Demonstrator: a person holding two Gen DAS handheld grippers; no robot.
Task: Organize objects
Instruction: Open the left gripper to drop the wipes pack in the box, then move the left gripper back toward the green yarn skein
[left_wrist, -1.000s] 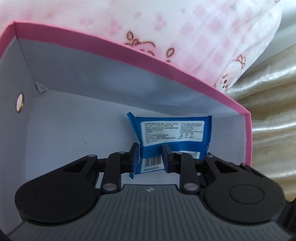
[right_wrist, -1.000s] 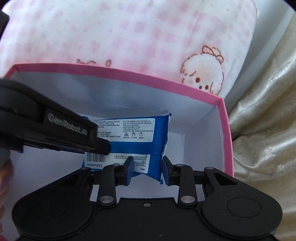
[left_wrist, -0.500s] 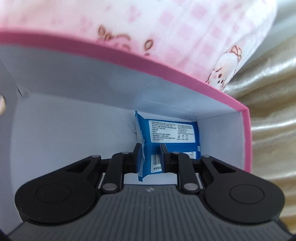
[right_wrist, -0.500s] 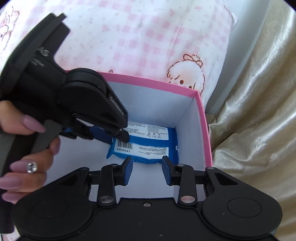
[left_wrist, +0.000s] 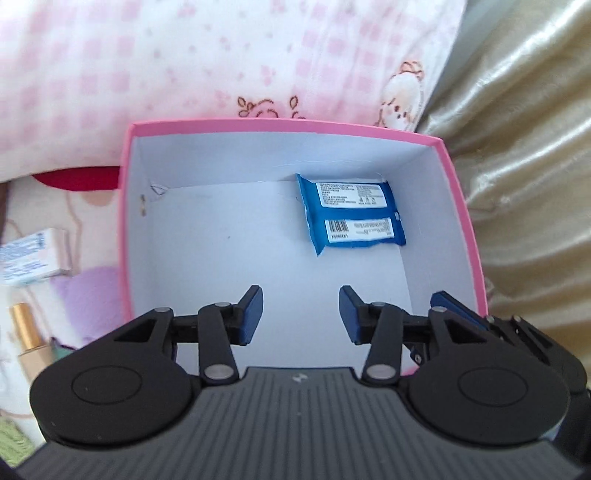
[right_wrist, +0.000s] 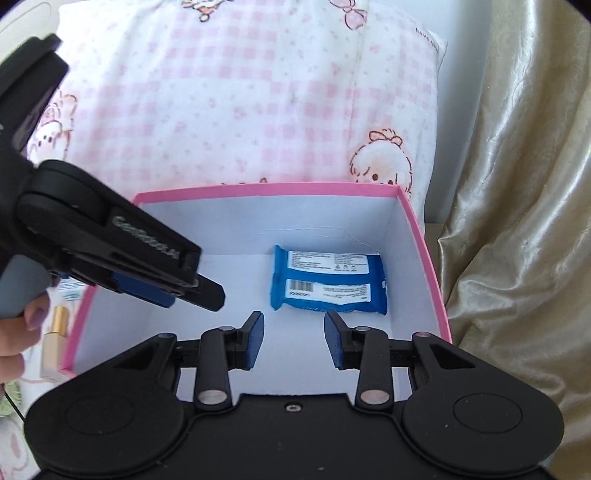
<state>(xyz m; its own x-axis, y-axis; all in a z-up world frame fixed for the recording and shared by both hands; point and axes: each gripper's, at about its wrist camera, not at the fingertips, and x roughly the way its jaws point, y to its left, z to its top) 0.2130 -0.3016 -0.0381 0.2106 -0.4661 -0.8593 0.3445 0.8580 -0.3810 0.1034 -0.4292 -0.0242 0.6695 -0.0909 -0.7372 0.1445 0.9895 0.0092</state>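
A pink box with a white inside (left_wrist: 288, 127) (right_wrist: 266, 190) stands on the bed. Two blue wipe packets (left_wrist: 354, 214) (right_wrist: 327, 280) lie side by side in its far right corner. My left gripper (left_wrist: 301, 314) is open and empty, above the near part of the box; it also shows in the right wrist view (right_wrist: 162, 284). My right gripper (right_wrist: 293, 338) is open and empty, just short of the packets; one of its fingers (left_wrist: 454, 304) shows at the box's right wall in the left wrist view.
A pink-checked pillow (right_wrist: 258, 92) lies behind the box. A gold curtain (right_wrist: 517, 221) hangs at the right. Left of the box lie a small white carton (left_wrist: 33, 256) and a gold-capped tube (left_wrist: 29, 332) (right_wrist: 55, 339).
My left gripper let go of its blue packet beside the other and opened. Both grippers drew back and up from the box's far corner.
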